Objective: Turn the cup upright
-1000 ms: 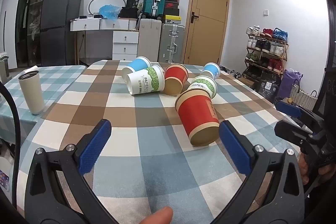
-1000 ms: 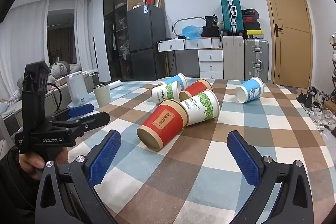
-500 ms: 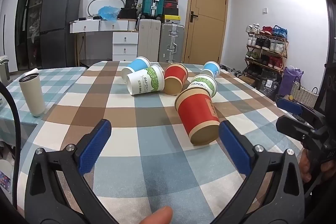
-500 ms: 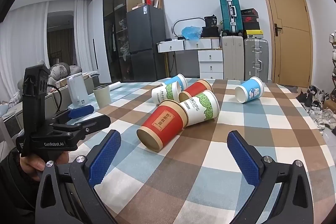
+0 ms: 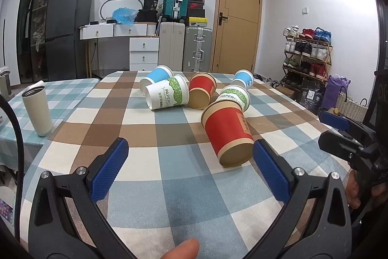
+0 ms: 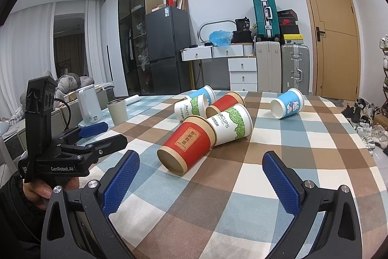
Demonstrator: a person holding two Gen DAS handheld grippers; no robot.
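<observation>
Both claws, left and right, are spread wide and empty. Nearest them on the checked-cloth bench lies the red paper cup with kraft bands, on its side, touching a green-leaf white paper cup. Best pinch the red cup mid-body, lightly to avoid crushing, then rotate it base-down.

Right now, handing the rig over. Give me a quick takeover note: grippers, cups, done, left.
Left gripper: open, empty, low over the checked tablecloth.
Right gripper: open, empty.
Six paper cups lie on their sides. Nearest red cup has its base toward both grippers, touching a green-leaf cup. Blue cup lies apart.
Done: none upright.
Left: all flips; nearest red cup looks easiest.
</observation>
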